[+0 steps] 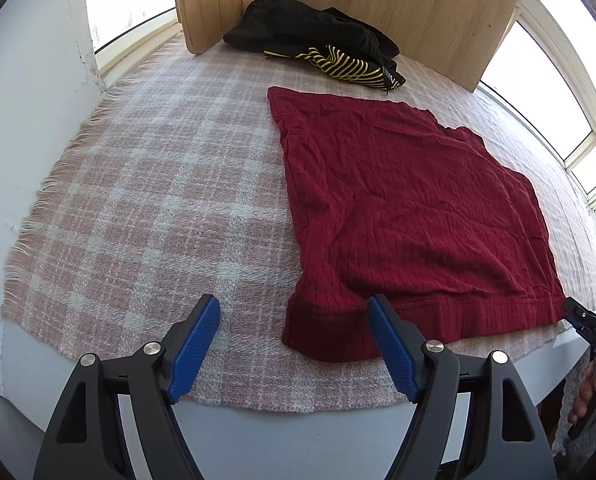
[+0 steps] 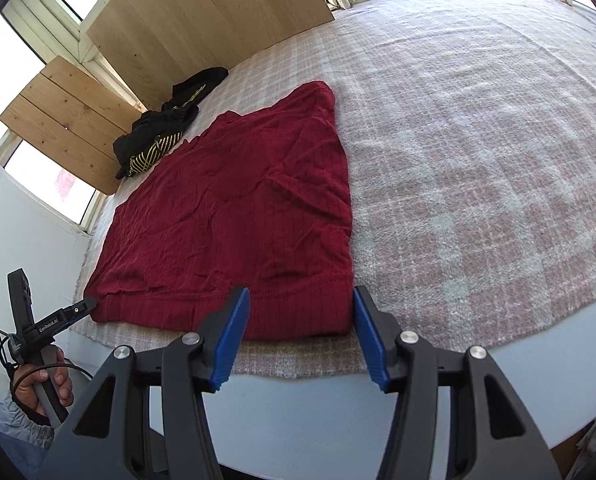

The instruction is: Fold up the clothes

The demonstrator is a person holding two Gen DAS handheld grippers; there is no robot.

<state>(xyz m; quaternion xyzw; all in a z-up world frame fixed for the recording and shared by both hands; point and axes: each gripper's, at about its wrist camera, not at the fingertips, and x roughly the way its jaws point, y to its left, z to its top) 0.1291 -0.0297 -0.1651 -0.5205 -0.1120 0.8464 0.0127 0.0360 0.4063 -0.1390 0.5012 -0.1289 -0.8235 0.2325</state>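
A dark red ribbed garment [image 1: 409,208] lies spread flat on the pink plaid blanket [image 1: 150,200], its hem along the near edge. My left gripper [image 1: 294,308] is open just above the hem's near left corner, and that corner shows between its blue pads [image 1: 196,344]. My right gripper [image 2: 301,298] is open too, straddling the hem's near right corner [image 2: 298,316]. Neither pair of pads presses the cloth. Each view catches the other gripper from the side: the right gripper [image 1: 577,314] at the hem's right end, the left gripper [image 2: 82,305] at its left end.
A pile of black clothes with a yellow-striped piece [image 1: 321,44] lies at the back against wooden boards [image 1: 409,4]. Windows [image 1: 569,92] ring the far side and a white wall [image 1: 30,92] stands at the left. The white table edge [image 2: 329,412] is just below my grippers. A hand [image 2: 44,386] holds the left gripper's handle.
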